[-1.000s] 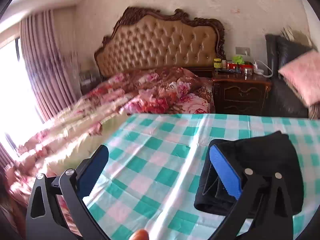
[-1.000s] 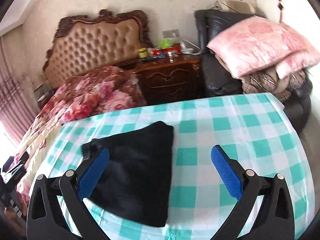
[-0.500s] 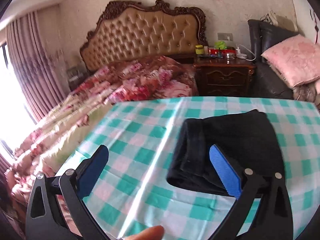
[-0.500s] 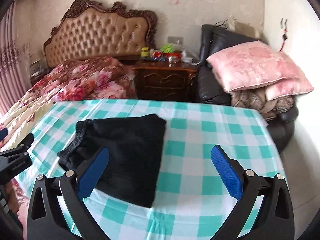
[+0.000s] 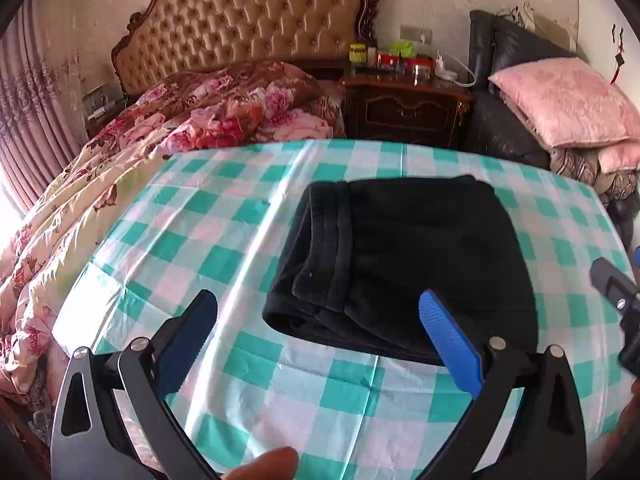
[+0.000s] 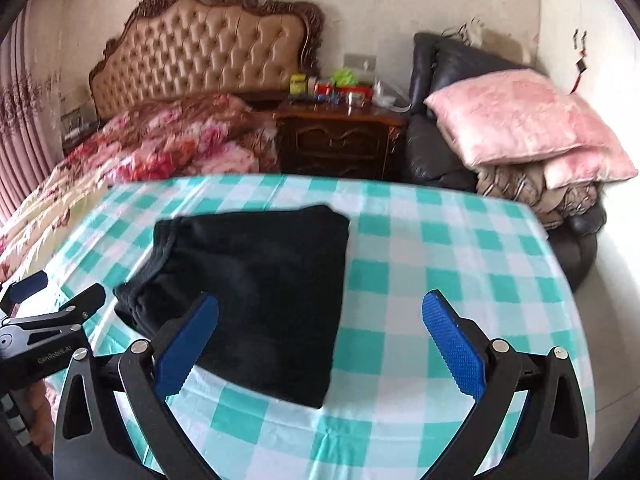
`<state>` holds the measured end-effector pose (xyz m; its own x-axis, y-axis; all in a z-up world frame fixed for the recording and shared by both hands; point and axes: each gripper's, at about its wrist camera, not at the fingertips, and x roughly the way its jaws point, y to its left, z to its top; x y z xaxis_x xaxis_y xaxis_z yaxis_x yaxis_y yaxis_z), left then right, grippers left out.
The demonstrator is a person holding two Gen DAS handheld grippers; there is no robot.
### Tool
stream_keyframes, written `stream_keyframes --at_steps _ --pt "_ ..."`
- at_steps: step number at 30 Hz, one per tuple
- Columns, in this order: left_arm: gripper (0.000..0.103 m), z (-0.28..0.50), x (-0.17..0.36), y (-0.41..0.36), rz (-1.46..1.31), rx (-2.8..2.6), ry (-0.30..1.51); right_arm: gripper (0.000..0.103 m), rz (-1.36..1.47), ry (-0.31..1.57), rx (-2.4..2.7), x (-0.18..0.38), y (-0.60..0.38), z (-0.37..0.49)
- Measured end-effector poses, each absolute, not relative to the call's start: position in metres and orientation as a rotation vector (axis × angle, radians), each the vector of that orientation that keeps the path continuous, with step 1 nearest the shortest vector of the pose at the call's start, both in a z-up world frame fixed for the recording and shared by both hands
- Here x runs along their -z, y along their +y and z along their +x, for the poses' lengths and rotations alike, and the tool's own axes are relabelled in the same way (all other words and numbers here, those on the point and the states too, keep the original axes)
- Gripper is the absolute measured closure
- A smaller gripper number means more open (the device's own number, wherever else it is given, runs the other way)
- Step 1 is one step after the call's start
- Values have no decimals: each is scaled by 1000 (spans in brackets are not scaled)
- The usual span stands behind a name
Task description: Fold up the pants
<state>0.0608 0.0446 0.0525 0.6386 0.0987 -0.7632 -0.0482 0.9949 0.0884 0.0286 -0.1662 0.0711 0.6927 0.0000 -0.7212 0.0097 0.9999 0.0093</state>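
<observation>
The black pants lie folded into a compact rectangle on the green-and-white checked tablecloth, waistband at the left. They also show in the right wrist view. My left gripper is open and empty, held above the table just in front of the pants' near edge. My right gripper is open and empty, above the pants' near right corner. The right gripper shows at the right edge of the left wrist view; the left gripper shows at the left edge of the right wrist view.
A bed with a floral quilt and tufted headboard stands left of the table. A dark nightstand with small items is behind it. A black armchair with pink pillows is at the back right.
Both grippers have pulled back and risen from the folded pants. The left view has swung right, bringing the pants to the centre. The pants have not moved.
</observation>
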Motion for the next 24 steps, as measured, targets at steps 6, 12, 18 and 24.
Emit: stream_keyframes --at_steps 6,12,18,24 --pt "2 62 -35 44 86 -98 857 5 0 881 -18 -45 -151 32" --pt "2 49 -45 41 138 -133 746 5 -4 892 -19 -36 -147 26" --pt "2 43 -47 40 151 -146 734 5 -7 884 -17 -36 -147 22" --pt "2 41 -40 39 84 -31 781 5 -30 855 -8 -38 -144 15"
